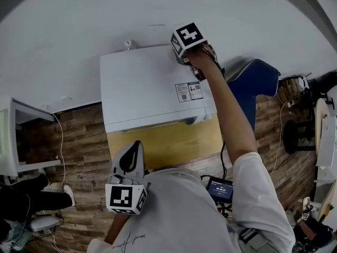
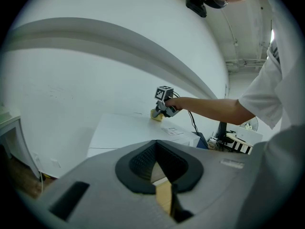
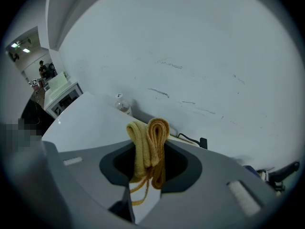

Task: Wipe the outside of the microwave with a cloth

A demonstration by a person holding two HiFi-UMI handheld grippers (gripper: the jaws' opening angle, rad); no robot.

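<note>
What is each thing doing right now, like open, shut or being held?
Right gripper: shut on the cloth.
Cloth: yellow, folded over, pressed on the far corner of the microwave's top.
Left gripper: shut, nothing in it, held back from the microwave.
Microwave: standing upright on the yellow table, door looks shut.

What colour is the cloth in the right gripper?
The cloth is yellow with an orange-tan part; clearest in the right gripper view.

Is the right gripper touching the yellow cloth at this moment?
Touching. The right gripper view shows the folded yellow cloth pinched between the jaws of the right gripper.
</note>
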